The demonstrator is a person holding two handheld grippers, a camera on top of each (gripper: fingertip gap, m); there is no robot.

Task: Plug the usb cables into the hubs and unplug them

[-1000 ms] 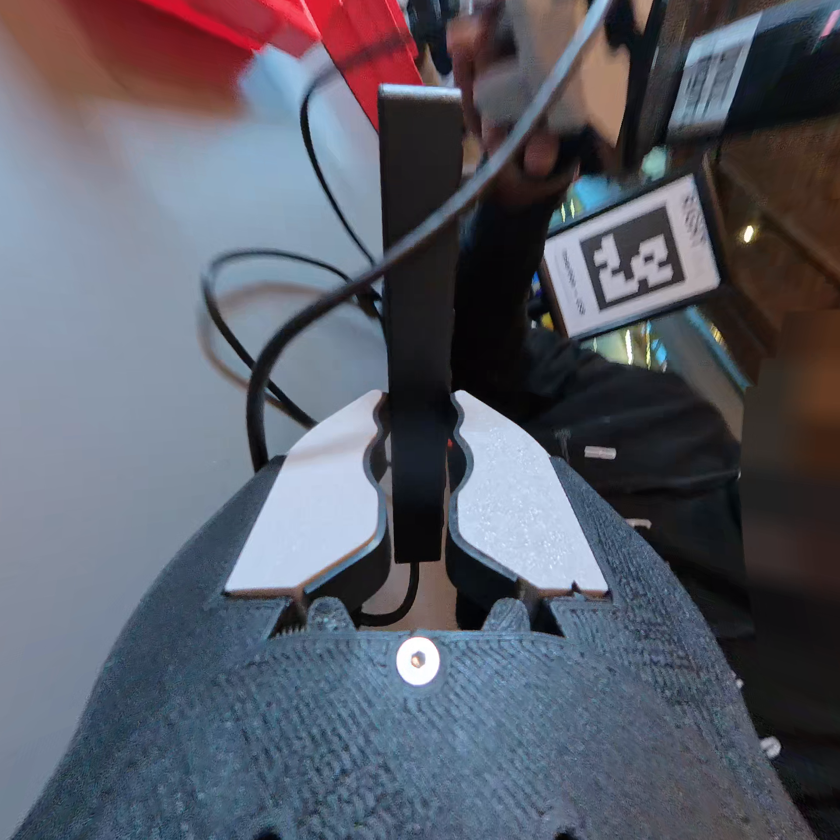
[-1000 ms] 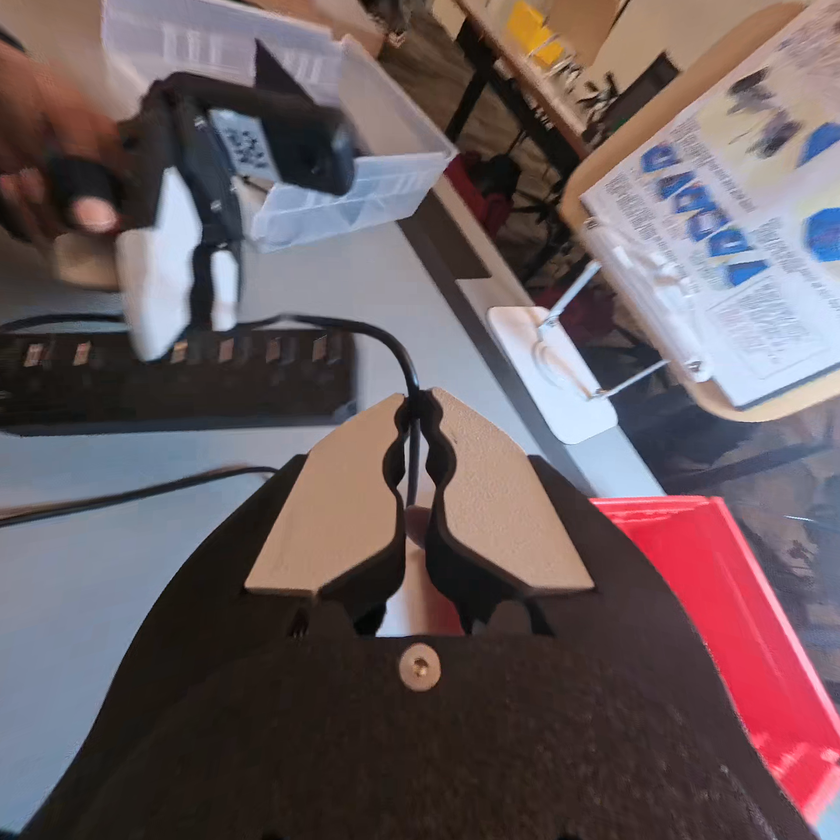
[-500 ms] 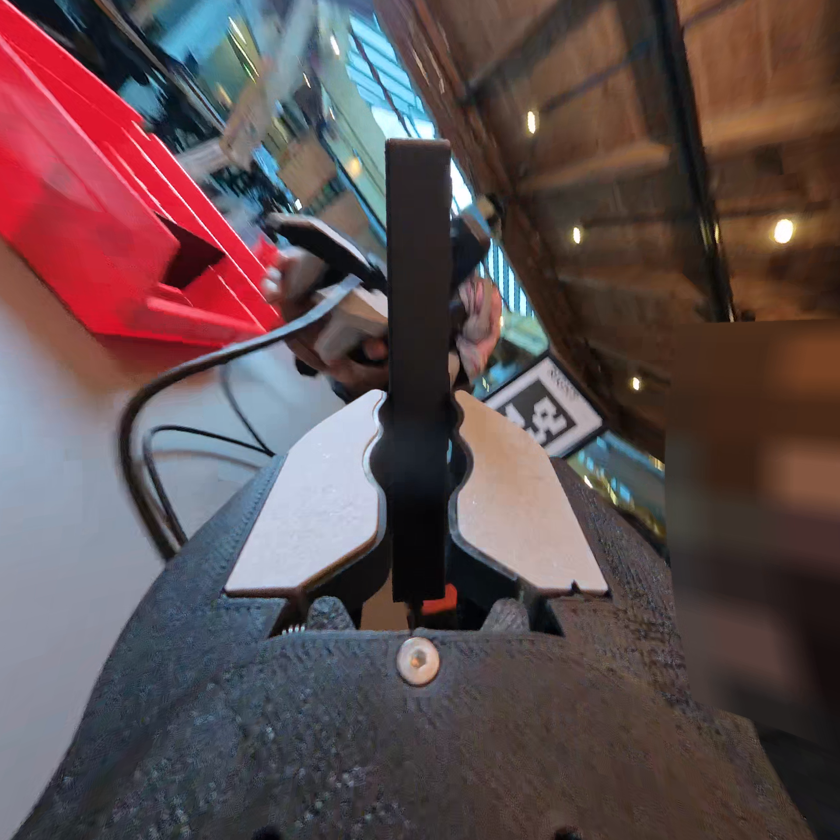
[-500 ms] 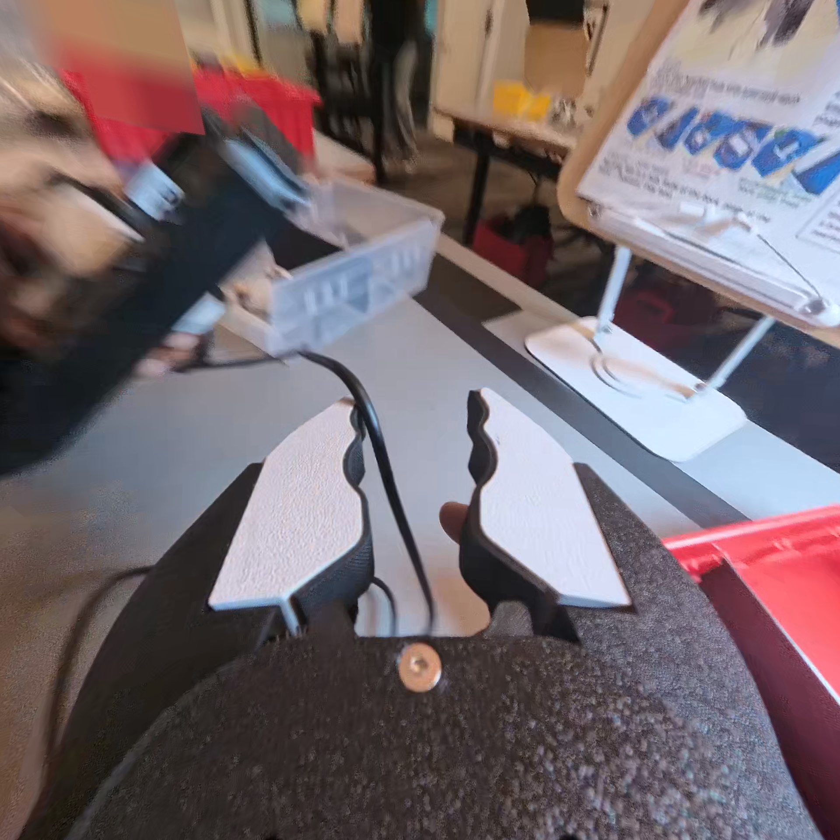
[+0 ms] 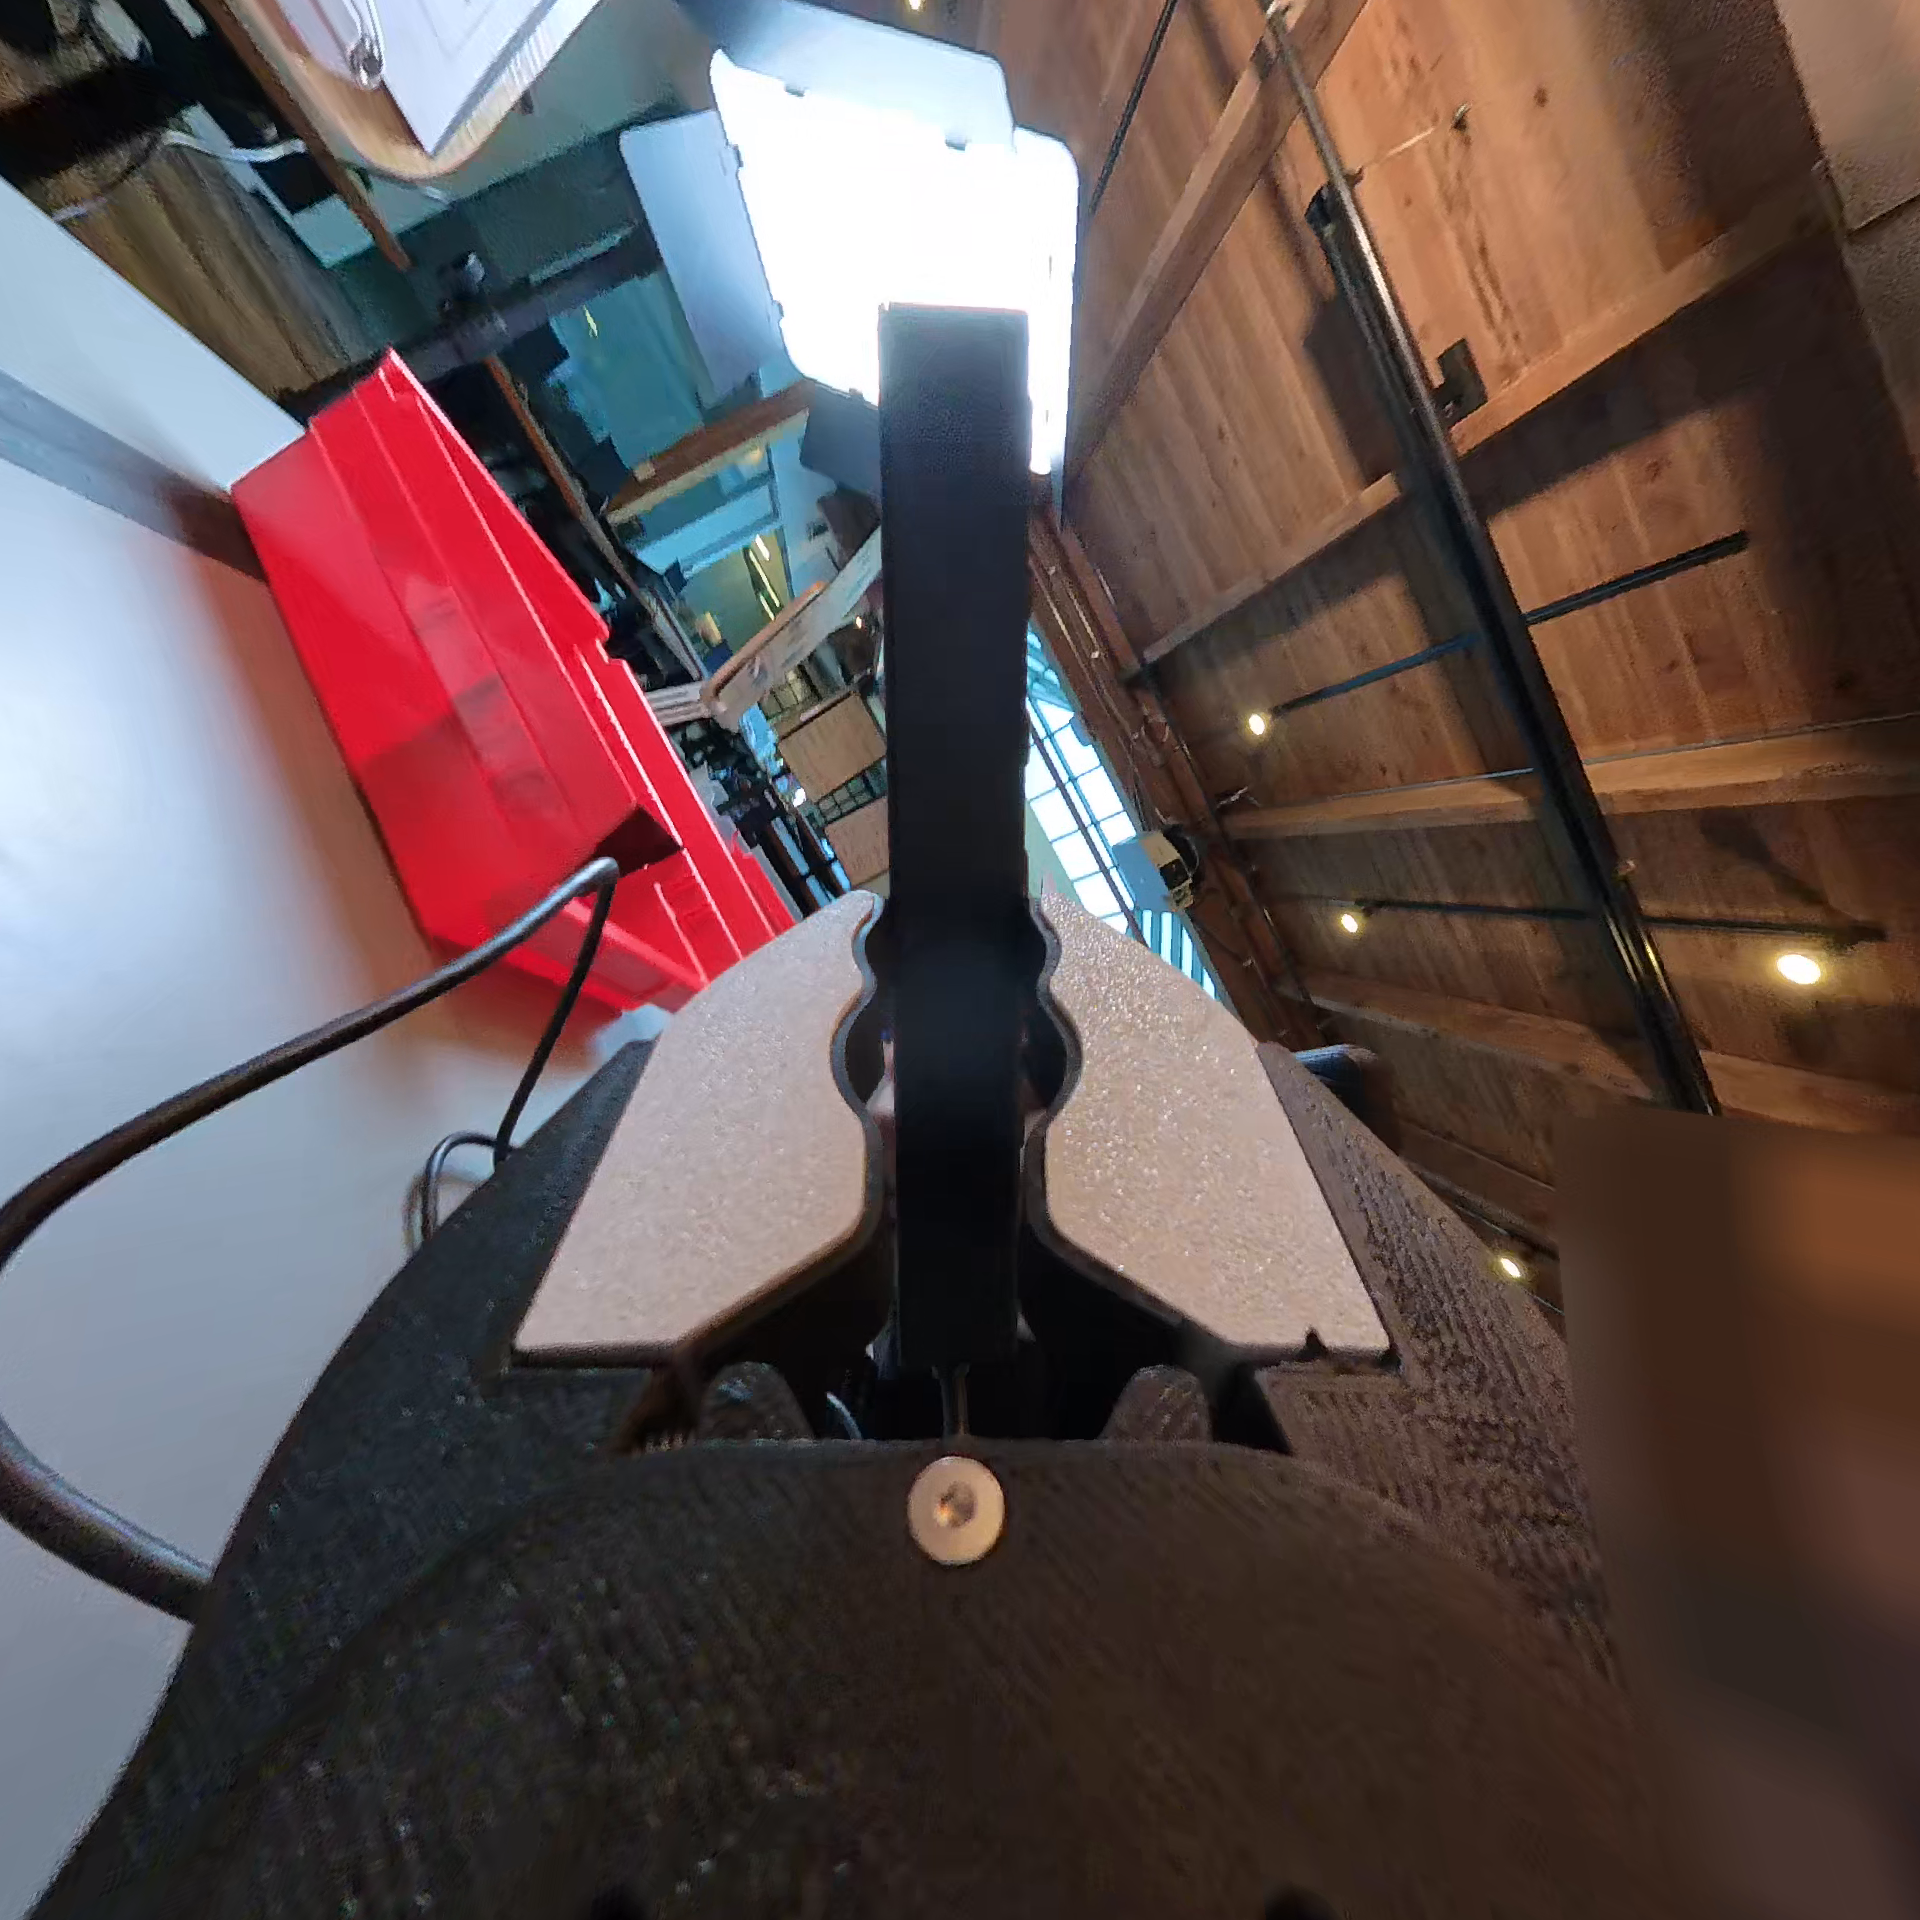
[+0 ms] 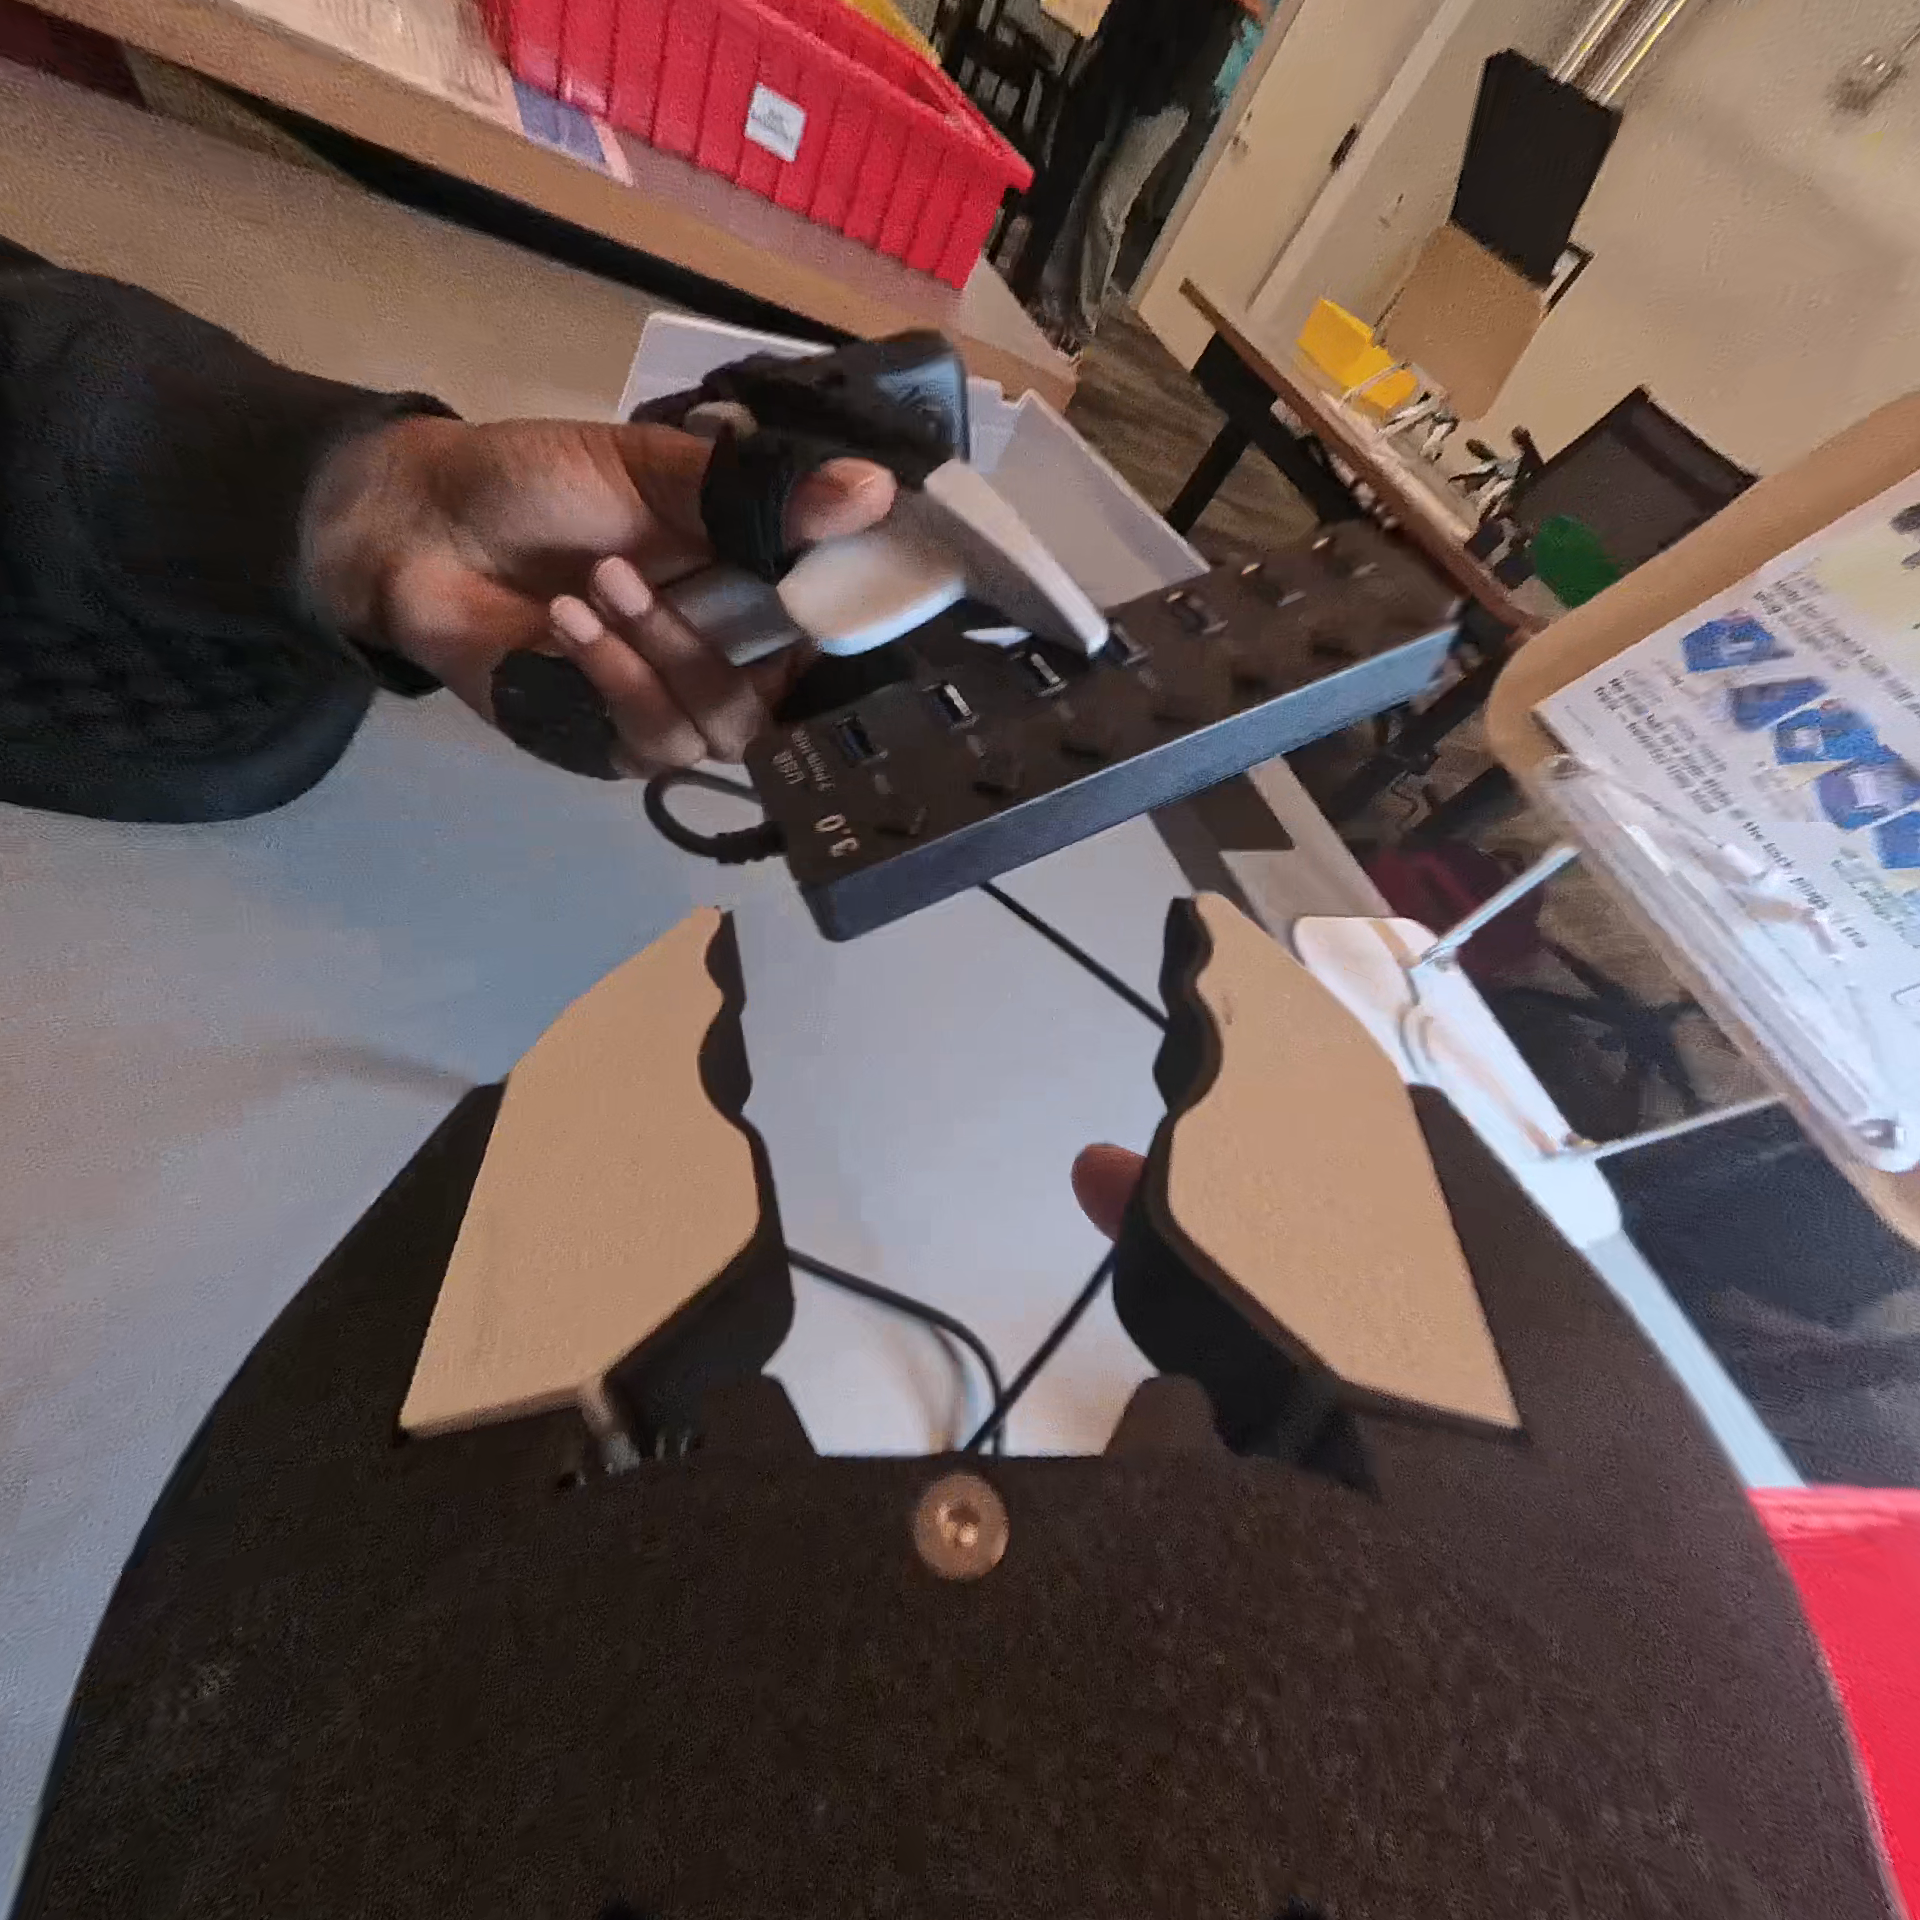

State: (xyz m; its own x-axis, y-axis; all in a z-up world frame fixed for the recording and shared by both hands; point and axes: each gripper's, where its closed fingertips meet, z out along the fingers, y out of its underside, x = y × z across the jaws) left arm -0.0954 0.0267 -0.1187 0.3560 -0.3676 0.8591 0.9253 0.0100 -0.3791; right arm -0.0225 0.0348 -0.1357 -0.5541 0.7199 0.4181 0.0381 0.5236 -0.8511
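In the left wrist view the left gripper (image 5: 954, 997) is clamped on the black hub (image 5: 951, 644), which stands edge-on between the two pale fingers (image 5: 717, 1153) and reaches up toward the wooden ceiling. A black cable (image 5: 312, 1049) loops over the white table (image 5: 135, 831) at the left, near the red bin (image 5: 457, 717). Half a second ago this camera looked lower, with the other gripper and a hand behind the hub; now neither shows there, and the grip on the hub is unchanged. In the right wrist view the right gripper (image 6: 951, 1023) has its fingers (image 6: 613, 1195) spread wide with nothing between them, wider than half a second ago, when the cable ran along the left finger, and a full second ago they were pinched on that cable. The thin cable (image 6: 1070, 956) now lies loose on the table (image 6: 208, 987) below the gap. Ahead, a person's hand (image 6: 499, 582) holds the left gripper (image 6: 935, 582), whose white fingers grip the hub (image 6: 1122, 727); the hub is lifted off the table and tilted, its row of ports facing up. It was a blur before and is now plain to see.
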